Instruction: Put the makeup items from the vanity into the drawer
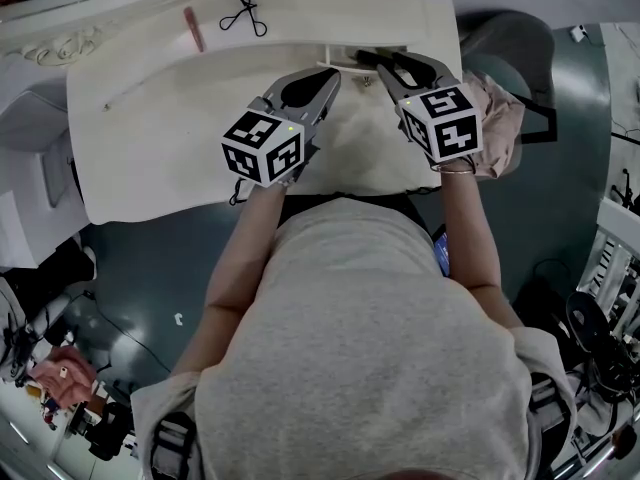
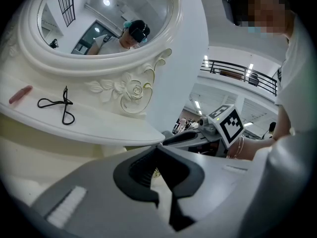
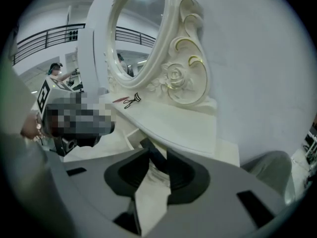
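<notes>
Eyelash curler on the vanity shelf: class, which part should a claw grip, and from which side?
Probably the narrow middle where its arms cross, from straight above. The eyelash curler lies flat on the shelf, so only its top is reachable, and its loops are thin wire.
</notes>
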A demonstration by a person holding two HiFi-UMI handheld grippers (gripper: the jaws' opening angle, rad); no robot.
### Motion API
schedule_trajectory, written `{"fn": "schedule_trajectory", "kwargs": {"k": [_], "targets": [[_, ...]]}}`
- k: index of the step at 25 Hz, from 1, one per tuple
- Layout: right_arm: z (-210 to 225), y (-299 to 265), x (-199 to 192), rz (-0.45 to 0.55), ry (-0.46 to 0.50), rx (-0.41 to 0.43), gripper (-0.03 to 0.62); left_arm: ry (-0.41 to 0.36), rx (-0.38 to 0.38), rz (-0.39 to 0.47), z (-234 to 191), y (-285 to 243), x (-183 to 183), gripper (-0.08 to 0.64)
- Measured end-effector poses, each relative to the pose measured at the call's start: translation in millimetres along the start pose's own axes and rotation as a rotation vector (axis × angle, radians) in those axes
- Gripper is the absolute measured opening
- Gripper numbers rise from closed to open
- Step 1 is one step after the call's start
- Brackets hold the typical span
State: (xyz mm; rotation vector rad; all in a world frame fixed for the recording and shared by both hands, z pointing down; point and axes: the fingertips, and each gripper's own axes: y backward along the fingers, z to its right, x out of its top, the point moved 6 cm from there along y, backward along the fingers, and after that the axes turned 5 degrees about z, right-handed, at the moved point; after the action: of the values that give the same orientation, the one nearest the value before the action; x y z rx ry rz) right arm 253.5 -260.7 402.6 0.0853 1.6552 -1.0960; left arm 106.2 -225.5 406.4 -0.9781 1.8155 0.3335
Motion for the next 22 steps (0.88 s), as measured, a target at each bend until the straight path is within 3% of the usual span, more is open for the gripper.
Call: {"fn": "schedule_trajectory", "kwargs": {"k": [6, 9, 12, 20, 21, 22], "targets": [[-17, -7, 5, -0.048, 0.239, 0.057, 0.112, 0.001, 0.008, 0.003, -2, 2, -1, 0.006], [-21, -8, 4, -0.07, 0.304, 0.051, 0.11, 0.0, 0.008, 0.006, -2, 2, 0, 0.005], [-20, -9, 4, -0.076, 0.294, 0.054, 0.11, 0.0, 0.01, 0.007, -3, 3, 0, 0.005], [-12, -10, 4, -0.081, 0.154, 0.081, 0.109, -0.003, 0.002, 0.01, -2, 4, 1, 0.005], [-11, -10, 3, -0.08, 0.153, 0.071, 0.1, -0.004, 0.0, 0.011, -1, 4, 1, 0.005], [-10, -11, 3, -0.082, 0.168, 0.054, 0.014, -0.005, -0.001, 0.011, -1, 4, 1, 0.005]]}}
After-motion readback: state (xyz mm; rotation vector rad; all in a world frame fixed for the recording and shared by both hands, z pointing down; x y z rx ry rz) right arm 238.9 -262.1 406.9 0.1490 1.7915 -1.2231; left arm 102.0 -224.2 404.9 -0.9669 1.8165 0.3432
